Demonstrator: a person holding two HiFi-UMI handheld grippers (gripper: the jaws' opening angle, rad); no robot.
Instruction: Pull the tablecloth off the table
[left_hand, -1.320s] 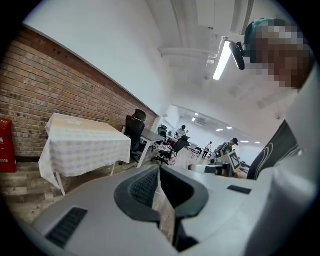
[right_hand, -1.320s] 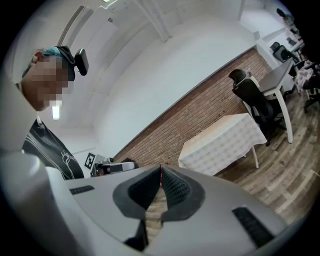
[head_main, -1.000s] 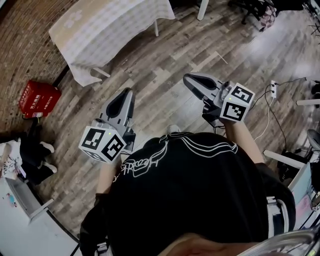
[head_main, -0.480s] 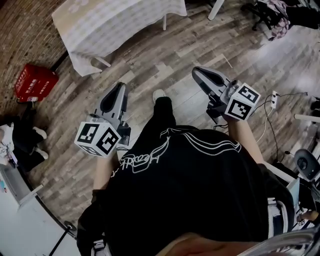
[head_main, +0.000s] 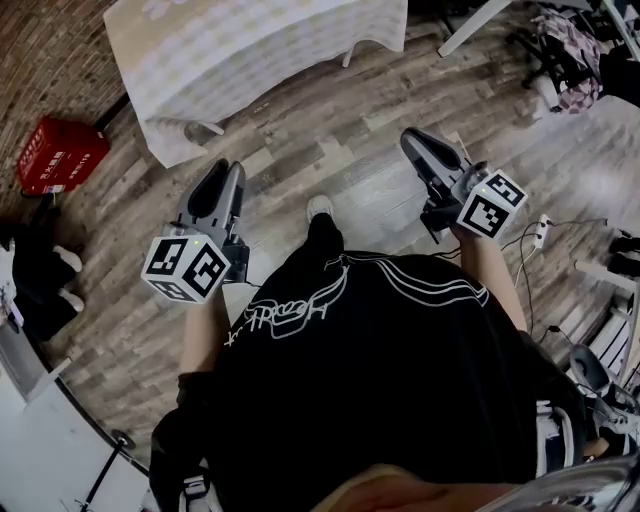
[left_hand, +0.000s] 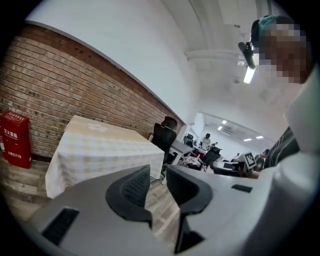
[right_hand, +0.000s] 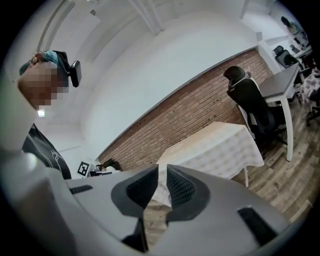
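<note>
tablecloth (head_main: 250, 50), head view: upper left of frame, draped over the table (head_main: 350, 55), long axis running left to right along the top edge, one corner hanging lower left. red box (head_main: 60, 155) at left edge, closed, contents not visible.

left gripper view: left gripper (left_hand: 157, 177) jaws apart, just been opening, nothing between them; cloth left of centre.

right gripper view: right gripper (right_hand: 162, 175) jaws almost together, empty; cloth centre right.

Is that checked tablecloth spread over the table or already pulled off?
Spread. The tablecloth lies flat over the top and drapes down the sides, with one corner hanging low.
</note>
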